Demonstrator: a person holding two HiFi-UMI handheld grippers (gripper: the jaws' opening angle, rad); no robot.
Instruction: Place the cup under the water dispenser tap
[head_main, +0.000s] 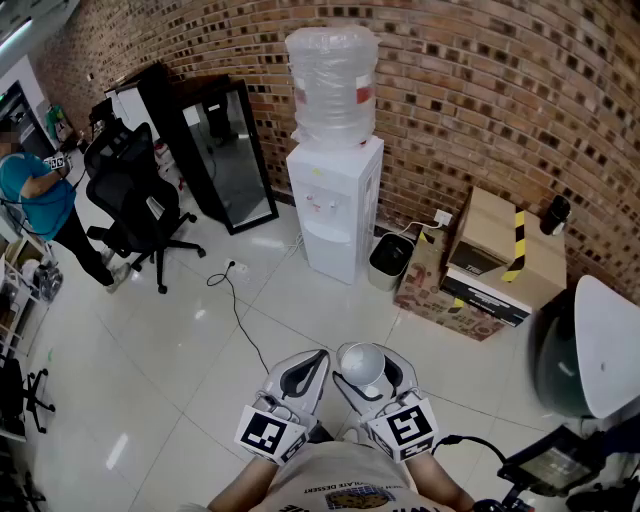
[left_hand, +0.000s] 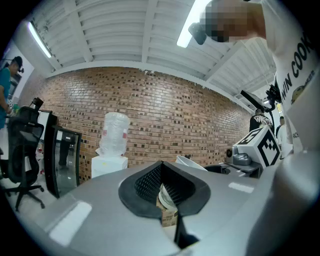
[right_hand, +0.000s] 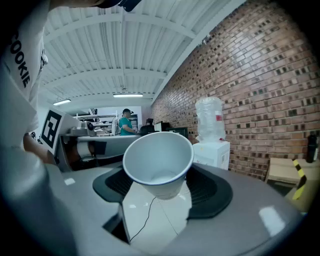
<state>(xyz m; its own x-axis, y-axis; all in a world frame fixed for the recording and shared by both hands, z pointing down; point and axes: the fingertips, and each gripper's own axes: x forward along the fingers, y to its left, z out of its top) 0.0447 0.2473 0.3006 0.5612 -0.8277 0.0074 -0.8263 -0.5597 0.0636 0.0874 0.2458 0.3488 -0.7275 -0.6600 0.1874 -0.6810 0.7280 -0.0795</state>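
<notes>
The white water dispenser (head_main: 335, 205) stands against the brick wall with a clear bottle (head_main: 332, 85) on top and its taps (head_main: 318, 205) on the front. It is several steps ahead of me across the floor. My right gripper (head_main: 365, 352) is shut on a white paper cup (head_main: 362, 368), held low near my body. In the right gripper view the cup (right_hand: 157, 160) is tilted with its mouth toward the camera, gripped between the black pads (right_hand: 212, 189), and the dispenser (right_hand: 212, 147) is beyond. My left gripper (head_main: 318, 356) is beside it, shut and empty (left_hand: 160, 165).
A black office chair (head_main: 135, 195) and a dark glass-fronted cabinet (head_main: 225, 155) stand left of the dispenser. A small bin (head_main: 390, 260) and cardboard boxes (head_main: 495, 260) sit to its right. A cable (head_main: 238, 310) trails over the floor. A person (head_main: 40, 200) stands far left.
</notes>
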